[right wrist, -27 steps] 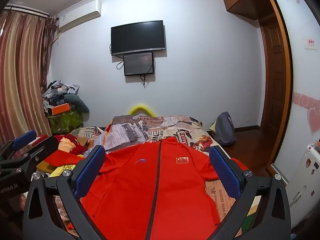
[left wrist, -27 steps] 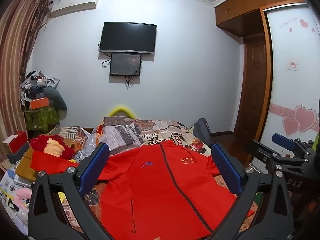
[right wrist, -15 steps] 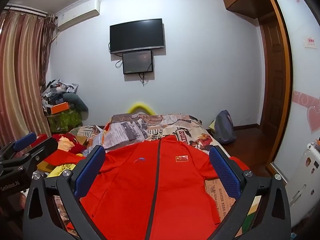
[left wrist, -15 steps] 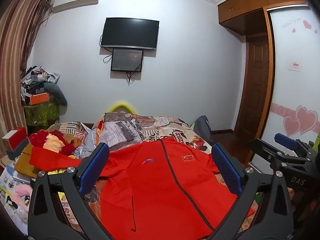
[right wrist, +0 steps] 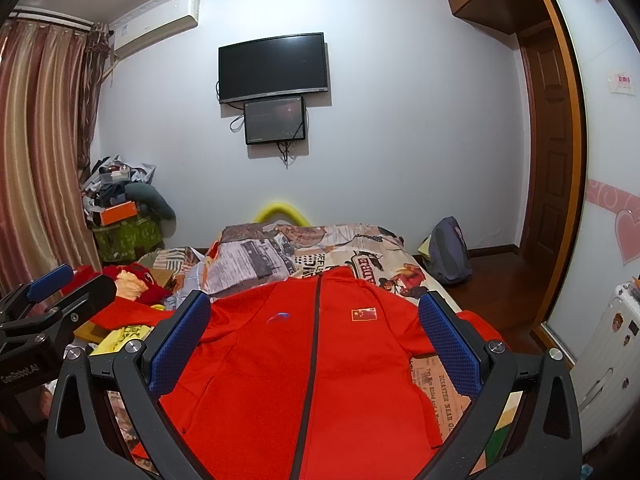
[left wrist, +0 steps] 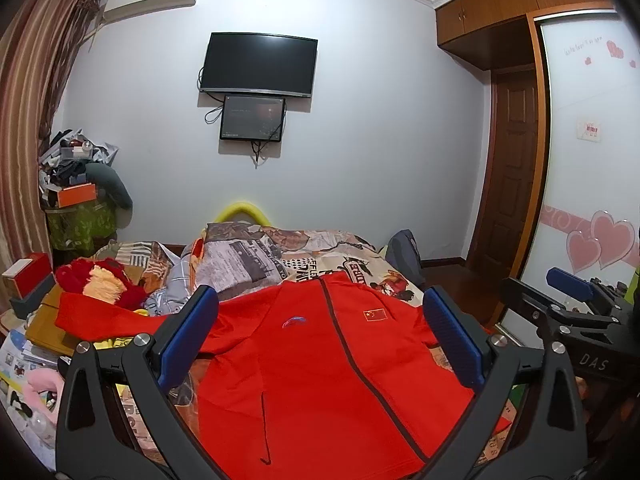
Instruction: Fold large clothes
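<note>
Suitcase (right wrist: 600, 356) appears only beside right tool (right wrist: 316, 332).

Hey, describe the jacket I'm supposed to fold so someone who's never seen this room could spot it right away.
Find the bed under the wall-mounted TV. Spread flat across its near end lies the red jacket, front side up. Unlike the red plush toy beside the bed, it has a dark centre zipper and a small flag patch on the chest.
</note>
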